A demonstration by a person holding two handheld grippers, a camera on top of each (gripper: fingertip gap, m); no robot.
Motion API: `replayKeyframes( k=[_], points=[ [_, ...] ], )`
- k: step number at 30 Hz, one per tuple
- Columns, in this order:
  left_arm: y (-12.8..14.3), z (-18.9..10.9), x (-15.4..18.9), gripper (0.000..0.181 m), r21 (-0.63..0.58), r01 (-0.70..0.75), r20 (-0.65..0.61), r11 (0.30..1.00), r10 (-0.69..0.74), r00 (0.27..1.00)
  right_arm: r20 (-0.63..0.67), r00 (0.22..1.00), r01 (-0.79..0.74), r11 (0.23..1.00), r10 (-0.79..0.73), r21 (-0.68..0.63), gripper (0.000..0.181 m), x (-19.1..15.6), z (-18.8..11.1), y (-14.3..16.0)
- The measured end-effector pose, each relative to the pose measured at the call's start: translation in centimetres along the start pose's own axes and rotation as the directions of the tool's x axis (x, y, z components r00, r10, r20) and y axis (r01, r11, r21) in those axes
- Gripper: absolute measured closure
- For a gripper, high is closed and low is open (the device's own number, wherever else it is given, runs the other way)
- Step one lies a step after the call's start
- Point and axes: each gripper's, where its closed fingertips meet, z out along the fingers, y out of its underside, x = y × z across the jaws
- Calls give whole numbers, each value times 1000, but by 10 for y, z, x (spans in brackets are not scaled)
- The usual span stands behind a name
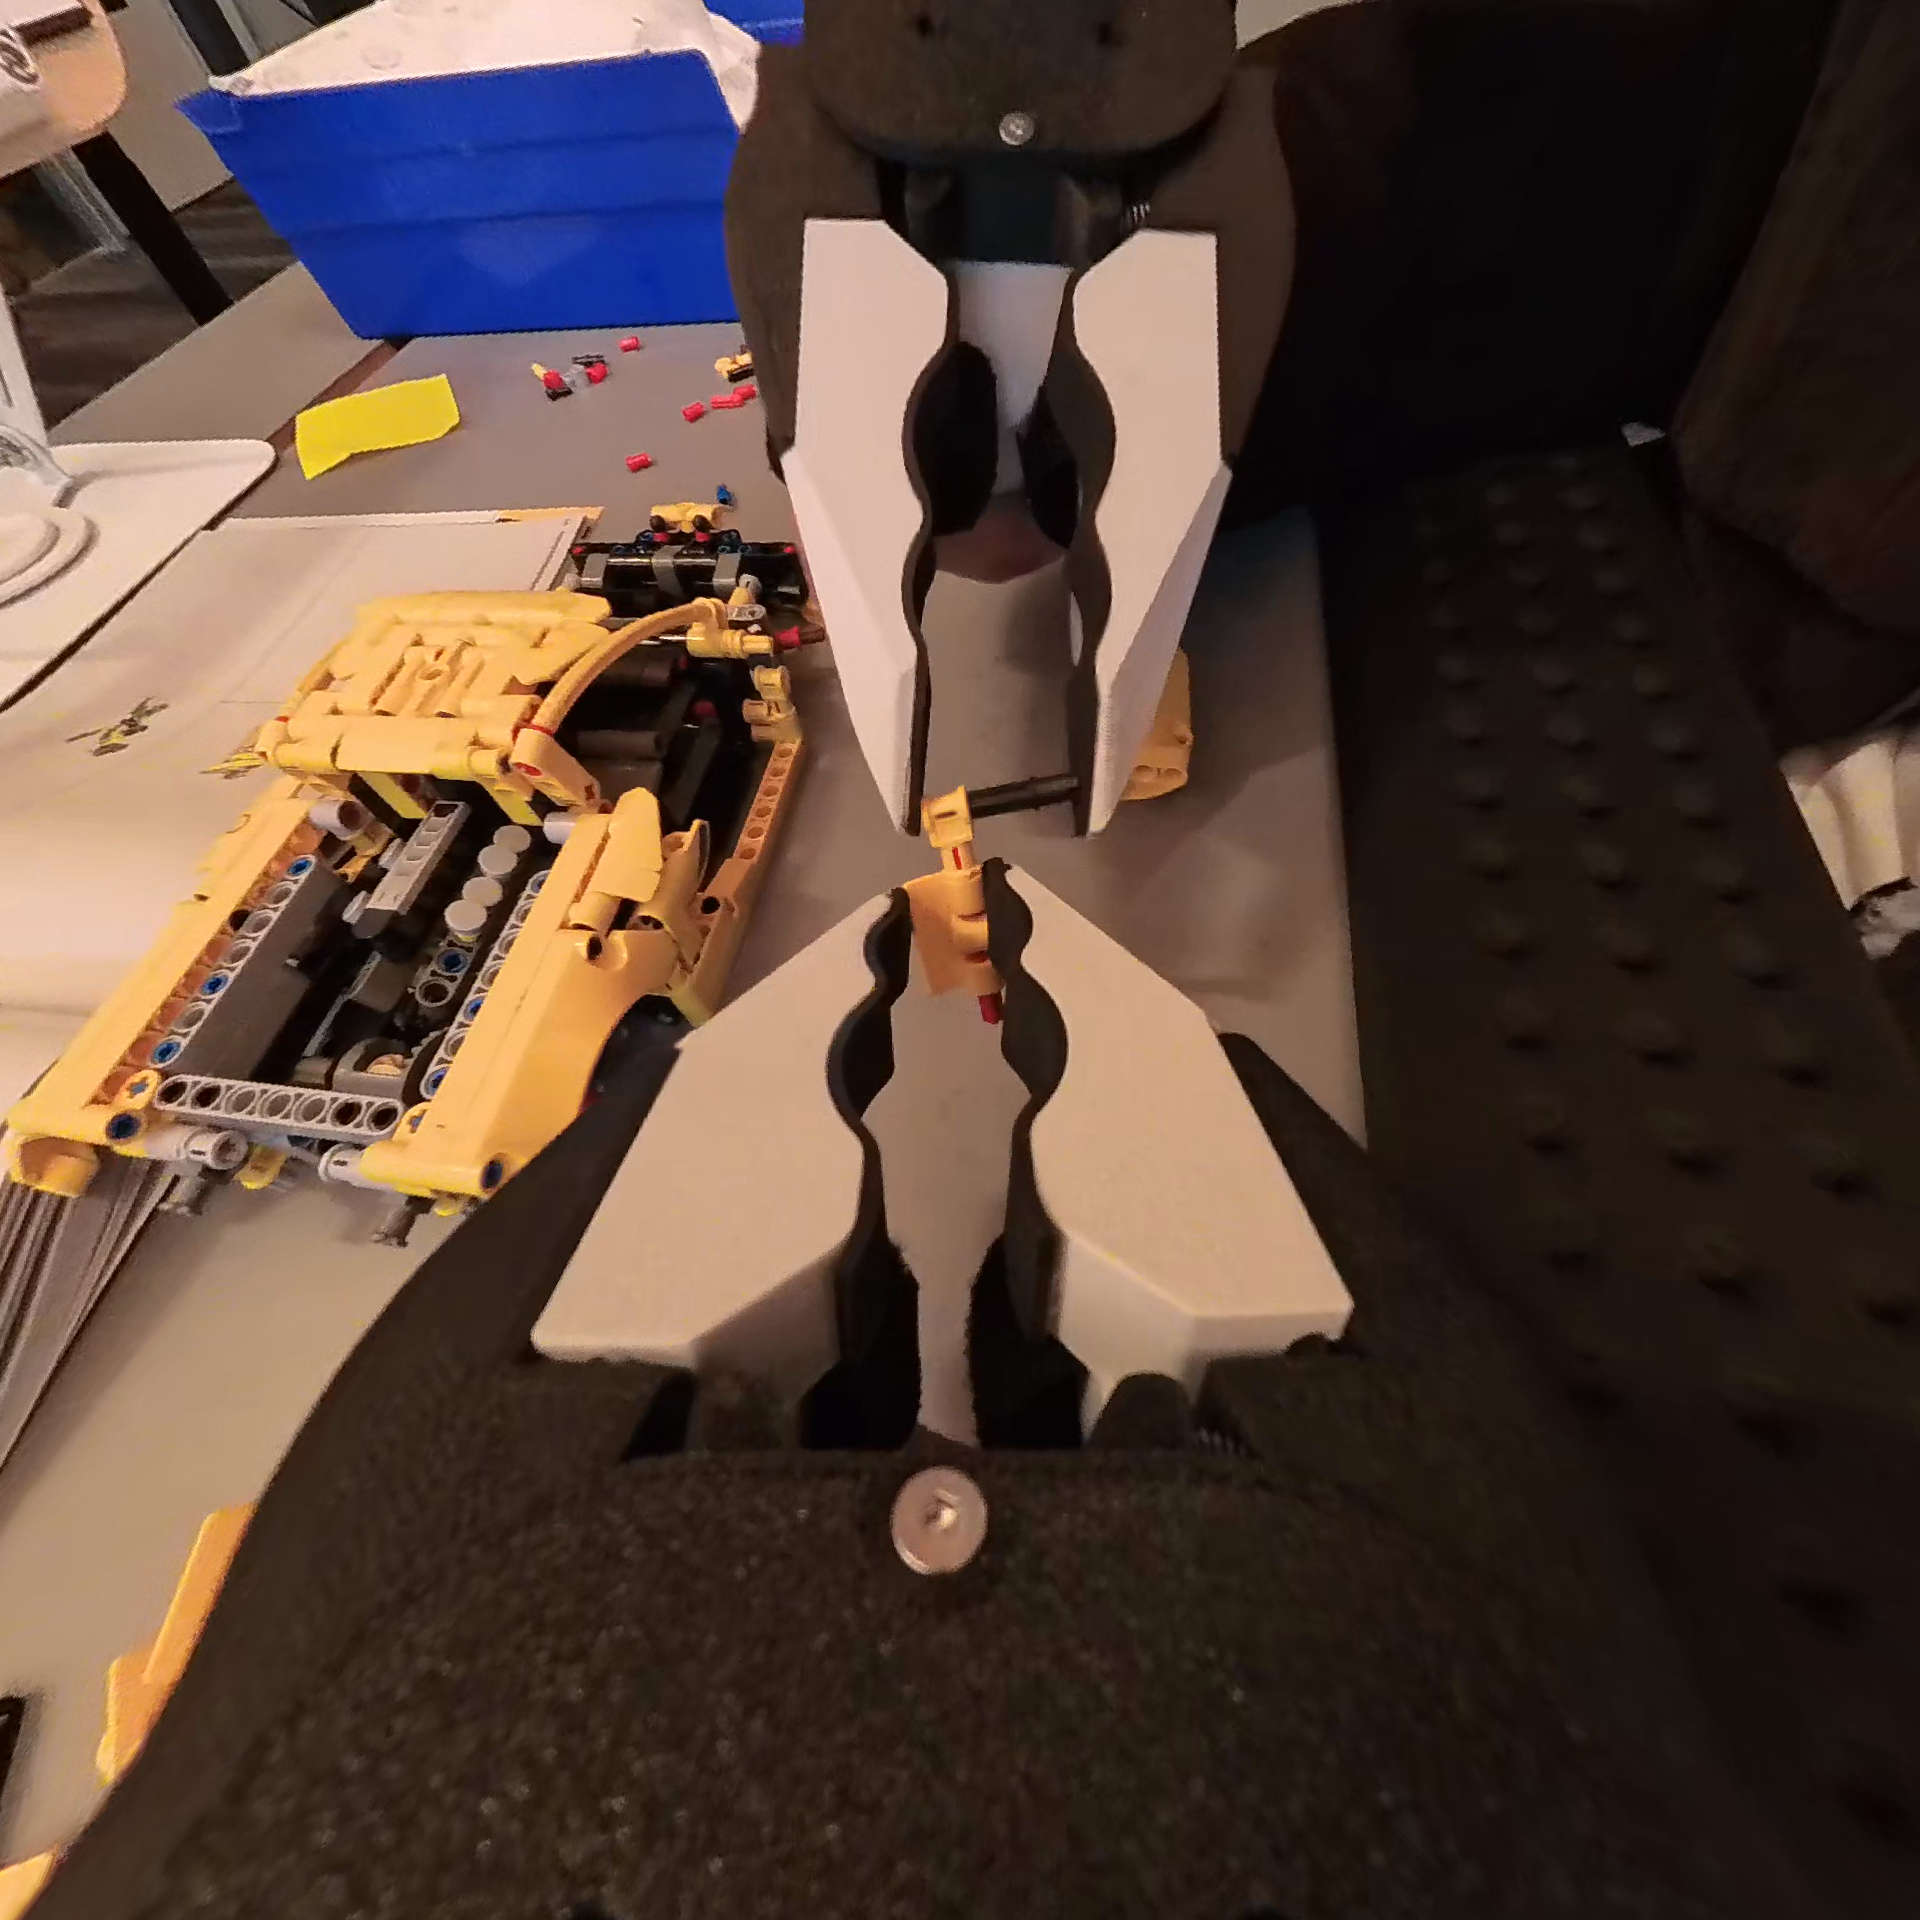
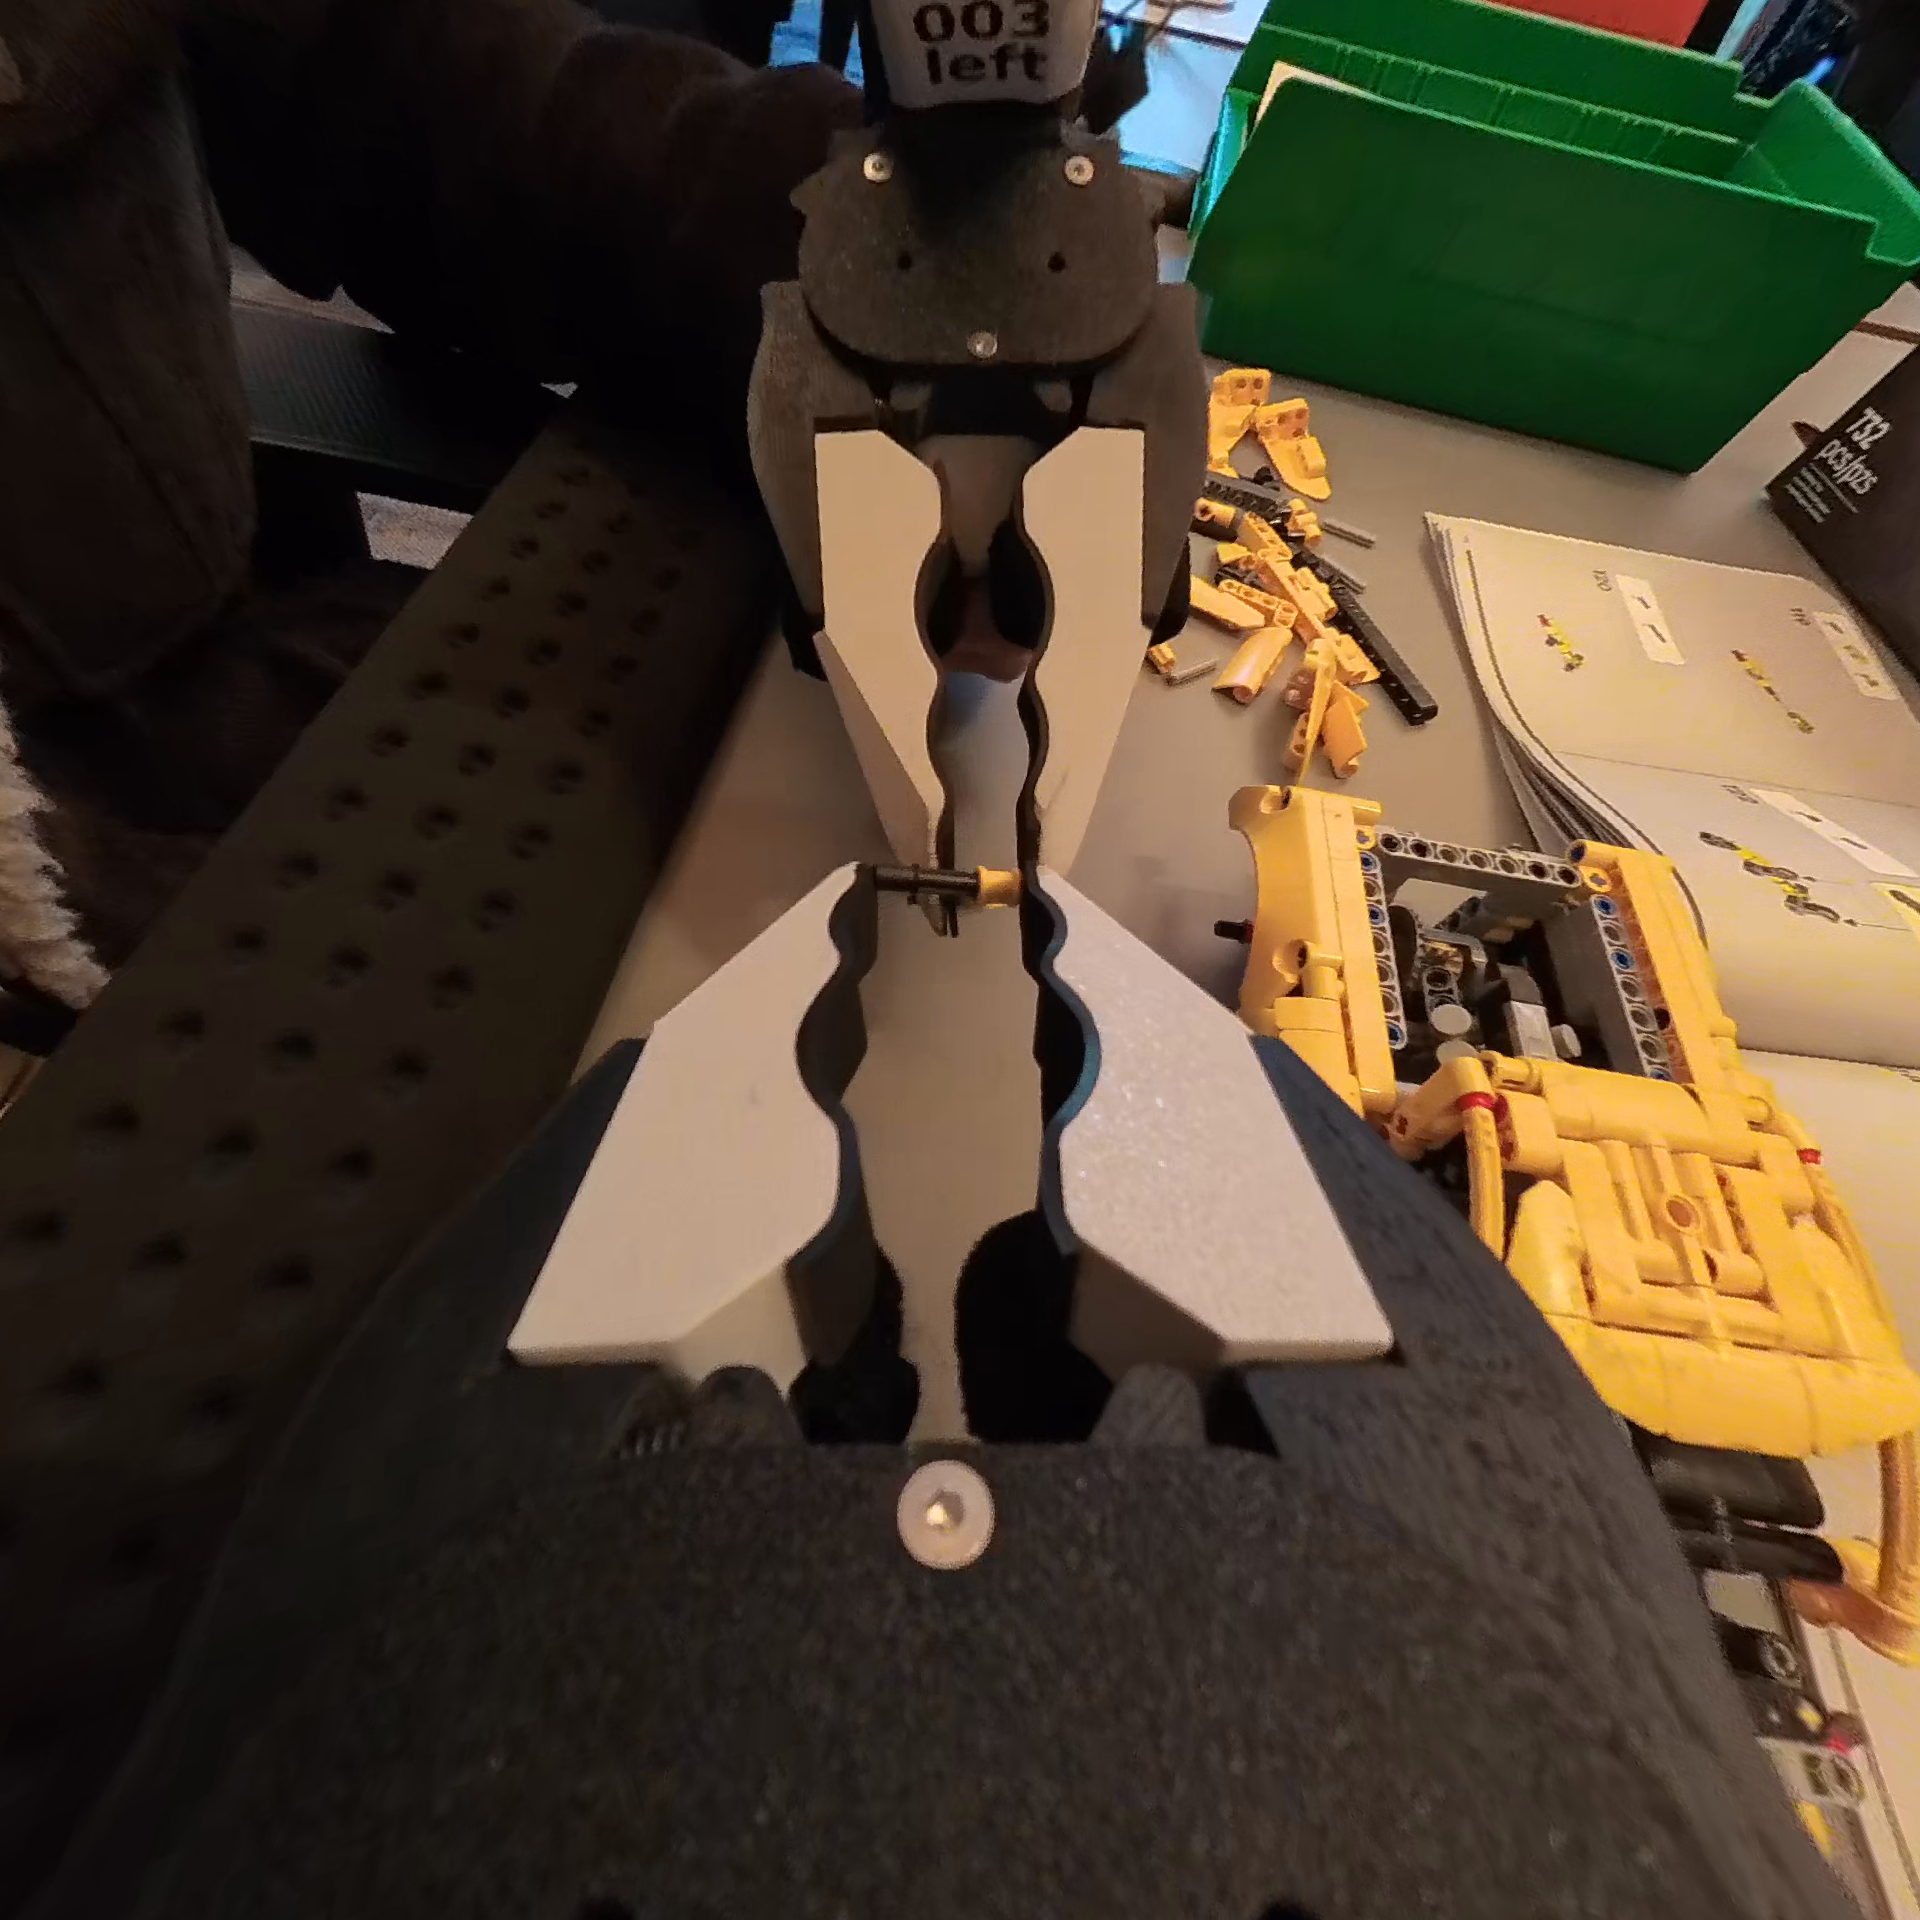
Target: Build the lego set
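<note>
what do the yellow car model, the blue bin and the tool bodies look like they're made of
Yellow car model: hard moulded plastic with a smooth, slightly glossy look; pin holes and highlights show. Blue bin: seemingly rigid plastic, smooth and even in colour. Left tool and right tool: the black bodies look grainy and matte, possibly printed plastic; the pale fingers are smoother.

A hobby or lab workbench: grey table (image 2: 1455,488) with storage bins (image 2: 1538,239) (green and blue), loose pieces (image 2: 1278,603), open instruction booklet (image 2: 1662,665).
</note>
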Motion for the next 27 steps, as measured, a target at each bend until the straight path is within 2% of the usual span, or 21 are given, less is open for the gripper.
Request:
replayKeyframes(
  k=[5,17,27],
  points=[
    [-3,-3,-7,167,18,8,30,1000,-9,1000,-76,994,81,996,-78,32,151,8,-2,-3],
    [-1,-3,-9,167,10,40,28,999,-40,999,-92,990,112,994,-111,9,155,9,-2,-1],
    [0,-2,-9,167,-12,-5,67,1000,6,998,-108,980,164,986,-166,-30,156,10,-2,1]
  ],
)
